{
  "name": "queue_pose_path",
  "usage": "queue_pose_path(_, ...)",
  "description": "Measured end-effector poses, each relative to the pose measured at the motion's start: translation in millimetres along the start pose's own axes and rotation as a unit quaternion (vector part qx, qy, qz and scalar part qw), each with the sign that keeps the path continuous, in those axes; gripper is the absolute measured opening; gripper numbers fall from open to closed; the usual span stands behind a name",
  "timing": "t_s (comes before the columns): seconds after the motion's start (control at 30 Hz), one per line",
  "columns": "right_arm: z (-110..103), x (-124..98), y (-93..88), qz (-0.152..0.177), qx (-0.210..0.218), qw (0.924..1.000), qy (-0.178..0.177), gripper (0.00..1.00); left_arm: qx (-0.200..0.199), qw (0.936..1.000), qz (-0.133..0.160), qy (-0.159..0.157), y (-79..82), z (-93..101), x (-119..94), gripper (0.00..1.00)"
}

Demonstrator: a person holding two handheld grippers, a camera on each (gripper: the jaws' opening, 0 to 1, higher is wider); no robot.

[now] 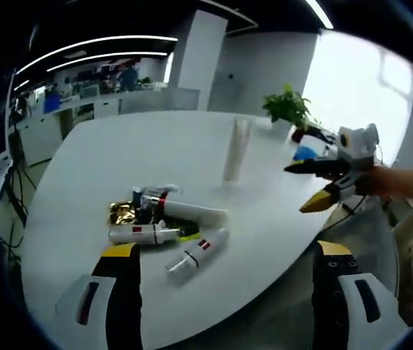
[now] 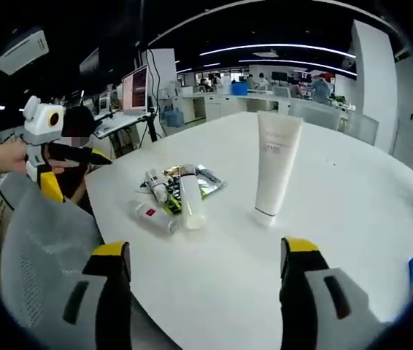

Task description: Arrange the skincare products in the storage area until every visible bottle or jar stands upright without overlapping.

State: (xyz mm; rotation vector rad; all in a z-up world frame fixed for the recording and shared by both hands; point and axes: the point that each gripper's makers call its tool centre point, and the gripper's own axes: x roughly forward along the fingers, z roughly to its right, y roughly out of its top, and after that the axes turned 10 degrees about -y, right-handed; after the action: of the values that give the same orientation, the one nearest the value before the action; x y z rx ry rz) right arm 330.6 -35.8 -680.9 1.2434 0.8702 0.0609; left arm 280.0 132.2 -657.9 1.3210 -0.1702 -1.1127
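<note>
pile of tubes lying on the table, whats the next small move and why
Probably bring the open left gripper down onto the nearest lying tube and stand it up. One tall white tube already stands upright on the white table, while the others lie in an overlapping pile. Both grippers are empty, and this tube lies at the pile's edge.

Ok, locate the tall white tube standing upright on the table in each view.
Left gripper view: tall white tube stands right of centre, beyond the lying products.
Right gripper view: it stands right of centre, right of that pile.
Shared landmark: the pile of lying products on the white table.
</note>
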Motion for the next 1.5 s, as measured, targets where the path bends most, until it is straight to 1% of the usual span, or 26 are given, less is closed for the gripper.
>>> queue_pose_path(0.2, -10, 22, 6.9, -0.012, -0.020, 0.9994, 0.025, 0.79, -0.007, 1.0000, 0.000, -0.003, 1.6, -8.1, 3, 0.96)
queue_pose_path(0.3, -16, 33, 10.8, -0.018, -0.029, 0.9987, 0.037, 0.77, -0.010, 0.9999, -0.001, -0.004, 1.7, -9.2, 3, 0.96)
queue_pose_path(0.53, -29, 66, 18.0, -0.033, -0.045, 0.9963, 0.065, 0.75, -0.018, 0.9998, 0.002, -0.003, 0.7, -14.0, 2, 0.95)
queue_pose_path(0.63, -32, 80, 21.3, -0.040, -0.049, 0.9953, 0.074, 0.73, -0.016, 0.9999, -0.004, -0.003, -2.2, -16.1, 3, 0.95)
queue_pose_path(0.83, -36, 102, 25.8, -0.057, -0.044, 0.9941, 0.082, 0.68, -0.010, 0.9999, -0.010, -0.006, -2.0, -16.8, 5, 0.95)
queue_pose_path(0.93, -41, 113, 24.5, -0.067, -0.024, 0.9938, 0.085, 0.63, -0.009, 0.9998, -0.012, -0.010, -1.7, -17.3, 7, 0.95)
queue_pose_path(1.1, -46, 130, 19.1, -0.087, -0.029, 0.9926, 0.079, 0.58, -0.008, 0.9997, -0.019, -0.011, -4.9, -21.7, 10, 0.95)
queue_pose_path(1.4, -55, 156, 22.7, -0.109, -0.053, 0.9899, 0.074, 0.52, -0.014, 0.9996, -0.022, -0.014, -7.8, -29.8, 11, 0.94)
queue_pose_path(1.5, -57, 165, 18.0, -0.122, -0.056, 0.9884, 0.071, 0.49, -0.016, 0.9996, -0.022, -0.014, -8.8, -32.7, 11, 0.94)
